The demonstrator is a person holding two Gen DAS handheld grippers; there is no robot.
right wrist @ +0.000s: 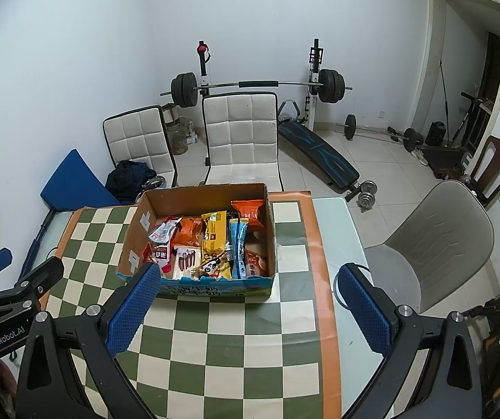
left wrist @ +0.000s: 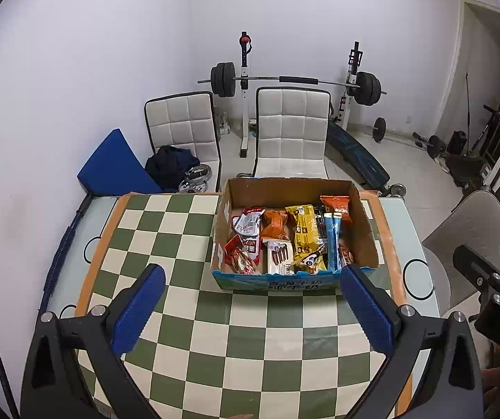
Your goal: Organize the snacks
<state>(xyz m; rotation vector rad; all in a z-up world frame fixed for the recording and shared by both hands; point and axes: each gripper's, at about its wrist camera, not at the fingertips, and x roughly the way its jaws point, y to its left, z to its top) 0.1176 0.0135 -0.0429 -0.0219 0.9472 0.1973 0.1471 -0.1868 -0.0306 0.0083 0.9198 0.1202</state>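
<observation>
An open cardboard box (left wrist: 285,188) (right wrist: 201,193) stands on the checkered tablecloth, filled with several snack packets: a yellow packet (left wrist: 305,230) (right wrist: 214,235), an orange one (left wrist: 335,206) (right wrist: 249,212), a blue stick pack (left wrist: 332,241) (right wrist: 239,248), red-and-white packets (left wrist: 248,225) (right wrist: 162,232). My left gripper (left wrist: 252,276) is open, hovering just in front of the box with nothing between its blue pads. My right gripper (right wrist: 249,276) is open too, empty, its left pad near the box's front left corner. Each gripper shows at the edge of the other's view.
The green-and-cream checkered cloth (left wrist: 215,331) (right wrist: 222,349) with an orange border covers a glass table. Two white quilted chairs (left wrist: 292,129) (right wrist: 239,132) stand behind it, a grey chair (right wrist: 438,244) at the right. A barbell rack (left wrist: 295,80), bench and dumbbells fill the room behind.
</observation>
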